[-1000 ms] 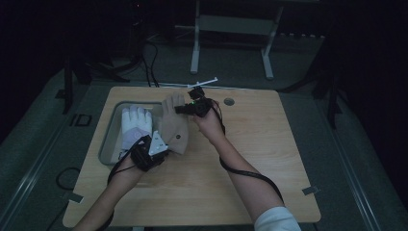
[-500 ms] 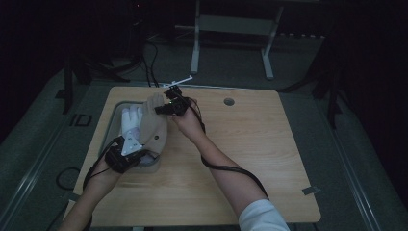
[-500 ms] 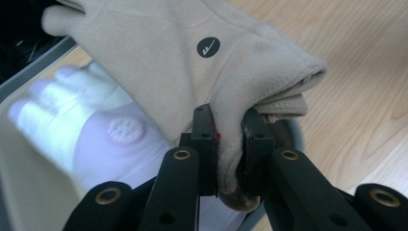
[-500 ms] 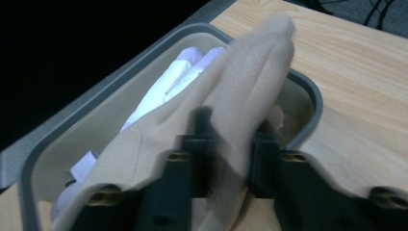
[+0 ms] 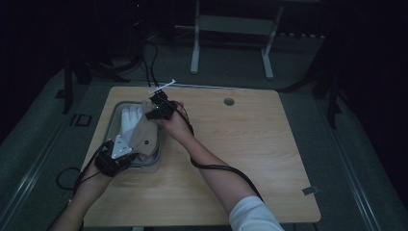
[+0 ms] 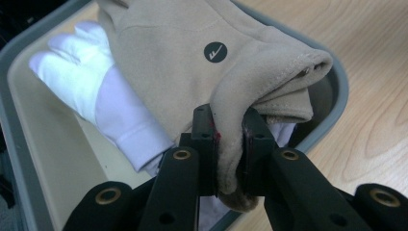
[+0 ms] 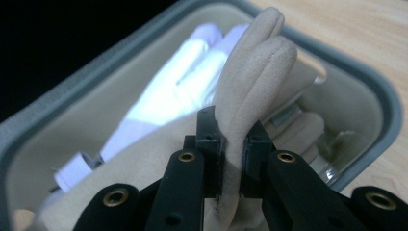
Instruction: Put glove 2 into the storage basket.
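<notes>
The tan glove (image 5: 144, 132) hangs stretched between both claws directly over the grey tray (image 5: 114, 111) at the bench's (image 5: 269, 159) left side, its long axis running from about 7 o'clock up to 1 o'clock in the high view. The left claw (image 5: 126, 148) sits at the 7 o'clock end, pressed onto the folded cuff edge (image 6: 231, 159); in the left gripper view the fabric bulges between the pads. The right claw (image 5: 150, 111) holds the 1 o'clock end, pinching the glove's fingers (image 7: 240, 144), its jaws having just been closing on them. Below, a white glove (image 5: 129, 119) already lies in the tray with its fingers toward 12 o'clock, partly covered by the tan one. The drop is straight down: the tan glove lies above the tray's opening, lined up with its long side, so lowering both ends together should seat it on the white glove.
</notes>
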Motion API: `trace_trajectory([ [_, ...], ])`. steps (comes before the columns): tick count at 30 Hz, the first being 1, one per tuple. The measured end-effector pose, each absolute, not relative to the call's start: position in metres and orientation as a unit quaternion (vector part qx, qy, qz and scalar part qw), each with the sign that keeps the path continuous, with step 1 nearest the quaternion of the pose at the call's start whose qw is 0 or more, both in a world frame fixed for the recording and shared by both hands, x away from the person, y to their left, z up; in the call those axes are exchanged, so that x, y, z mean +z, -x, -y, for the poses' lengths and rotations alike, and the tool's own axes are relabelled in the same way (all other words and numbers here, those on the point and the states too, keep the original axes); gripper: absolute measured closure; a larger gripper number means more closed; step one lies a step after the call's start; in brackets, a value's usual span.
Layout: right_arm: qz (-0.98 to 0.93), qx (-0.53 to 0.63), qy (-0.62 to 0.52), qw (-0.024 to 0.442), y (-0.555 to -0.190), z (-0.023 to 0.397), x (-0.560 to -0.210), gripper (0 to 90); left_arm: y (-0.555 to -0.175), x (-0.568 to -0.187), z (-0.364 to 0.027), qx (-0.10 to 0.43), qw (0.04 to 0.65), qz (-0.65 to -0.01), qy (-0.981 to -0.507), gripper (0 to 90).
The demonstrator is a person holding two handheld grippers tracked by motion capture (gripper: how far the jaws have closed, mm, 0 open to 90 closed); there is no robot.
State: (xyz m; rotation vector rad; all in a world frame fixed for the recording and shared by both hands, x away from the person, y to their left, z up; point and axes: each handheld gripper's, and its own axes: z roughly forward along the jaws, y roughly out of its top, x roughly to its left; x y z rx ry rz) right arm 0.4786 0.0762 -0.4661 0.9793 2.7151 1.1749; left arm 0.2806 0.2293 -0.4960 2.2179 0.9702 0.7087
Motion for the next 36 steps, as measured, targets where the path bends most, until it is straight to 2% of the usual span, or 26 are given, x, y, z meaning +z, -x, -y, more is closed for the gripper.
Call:
trace_trajectory([
  [5,-0.871,0.367,-0.325,0.001,-0.479,-0.074,-0.477,81.8,-0.283,-0.499,-0.23,0.257,0.301,-0.369,-0.841,79.7],
  [11,-0.882,0.346,-0.319,0.02,-0.478,-0.075,-0.485,81.3,-0.286,-0.499,-0.228,0.249,0.298,-0.373,-0.843,79.5],
  [15,-0.882,0.342,-0.325,0.013,-0.478,-0.072,-0.491,79.5,-0.287,-0.5,-0.228,0.242,0.296,-0.374,-0.845,79.3],
  [22,-0.868,0.372,-0.329,0.007,-0.483,-0.055,-0.482,52.5,-0.286,-0.5,-0.229,0.241,0.3,-0.38,-0.841,75.0],
  [25,-0.87,0.377,-0.318,0.016,-0.481,-0.05,-0.475,42.1,-0.284,-0.497,-0.23,0.244,0.303,-0.39,-0.835,67.5],
  [30,-0.871,0.386,-0.302,0.017,-0.478,-0.04,-0.469,29.9,-0.278,-0.487,-0.237,0.239,0.315,-0.416,-0.819,36.6],
  [35,-0.868,0.403,-0.29,0.004,-0.473,-0.028,-0.467,22.3,-0.271,-0.481,-0.239,0.218,0.339,-0.425,-0.811,16.9],
  [36,-0.865,0.412,-0.286,0.0,-0.47,-0.024,-0.467,22.2,-0.271,-0.481,-0.238,0.219,0.34,-0.426,-0.809,15.8],
])
